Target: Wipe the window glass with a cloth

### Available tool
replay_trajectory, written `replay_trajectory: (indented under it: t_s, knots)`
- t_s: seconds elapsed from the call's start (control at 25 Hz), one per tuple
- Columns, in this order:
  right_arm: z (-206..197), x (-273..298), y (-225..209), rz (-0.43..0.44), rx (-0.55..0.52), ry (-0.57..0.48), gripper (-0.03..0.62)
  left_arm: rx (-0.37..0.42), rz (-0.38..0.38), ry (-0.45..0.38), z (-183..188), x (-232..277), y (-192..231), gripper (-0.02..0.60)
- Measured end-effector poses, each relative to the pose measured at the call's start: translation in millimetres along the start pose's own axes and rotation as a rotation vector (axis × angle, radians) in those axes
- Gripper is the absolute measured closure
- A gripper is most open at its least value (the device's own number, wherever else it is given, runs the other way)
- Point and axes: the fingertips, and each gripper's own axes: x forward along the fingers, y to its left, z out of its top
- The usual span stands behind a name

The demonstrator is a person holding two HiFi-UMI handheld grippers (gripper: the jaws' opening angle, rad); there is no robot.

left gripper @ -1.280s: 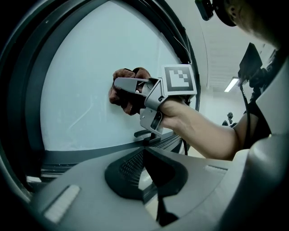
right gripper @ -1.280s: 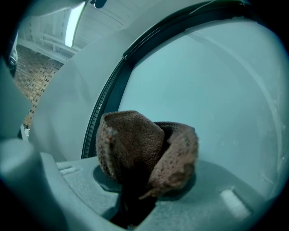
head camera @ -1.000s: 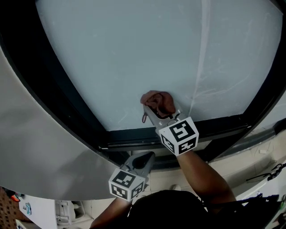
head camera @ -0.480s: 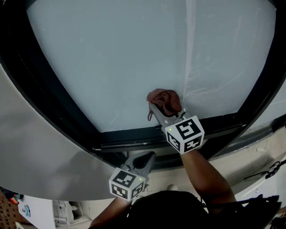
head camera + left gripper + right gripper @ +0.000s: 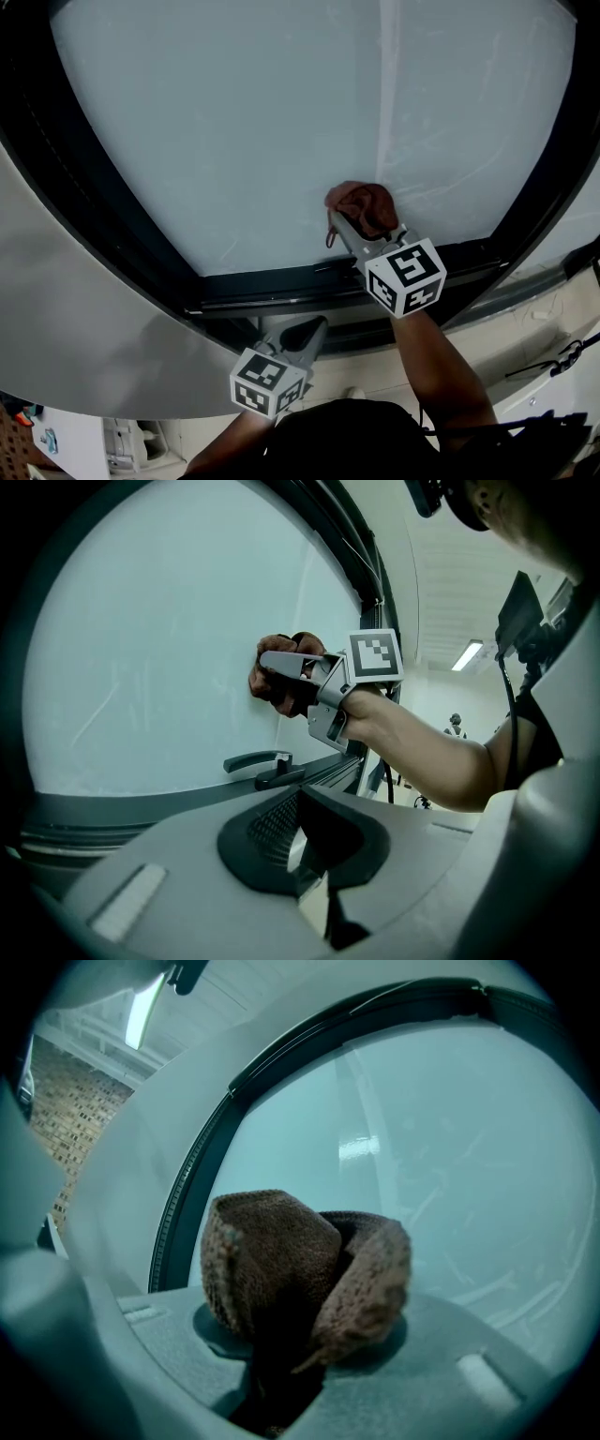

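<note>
Mid-wipe, the right gripper (image 5: 349, 225) clamps the bunched brown cloth (image 5: 366, 204) against the window glass (image 5: 244, 122) just above the dark bottom frame (image 5: 281, 286), the left gripper (image 5: 309, 330) hangs below with jaws together and empty, and the next stroke likely needs steady pressure across unwiped pane.
</note>
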Motion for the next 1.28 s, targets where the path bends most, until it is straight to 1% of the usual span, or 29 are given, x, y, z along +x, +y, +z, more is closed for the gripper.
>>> replay_trajectory:
  t_s: [0.32, 0.64, 0.84, 1.0, 1.12, 1.2, 1.28]
  knots:
    - [-1, -10, -16, -0.027, -0.006, 0.012, 0.459, 0.002, -0.019, -0.006, 4, 7, -4, 0.565]
    - [-2, -18, -28, -0.106, -0.007, 0.019, 0.459, 0.002, -0.027, 0.001, -1, -3, -2, 0.565]
    - [-3, -16, -28, -0.182, -0.022, 0.024, 0.459, -0.003, -0.007, -0.003, -5, -21, 11, 0.565]
    - [5, -17, -14, -0.222, -0.034, -0.007, 0.459, -0.02, 0.022, -0.011, -11, -40, 26, 0.565]
    - [6, -14, 8, -0.21, -0.015, -0.044, 0.459, -0.025, 0.034, -0.006, -15, -52, 34, 0.565]
    - [3, -6, 31, -0.168, 0.006, -0.06, 0.459, -0.026, 0.041, -0.002, -19, -61, 39, 0.565]
    - [-5, 7, 58, -0.108, 0.033, -0.053, 0.459, -0.026, 0.049, 0.005, -22, -70, 44, 0.565]
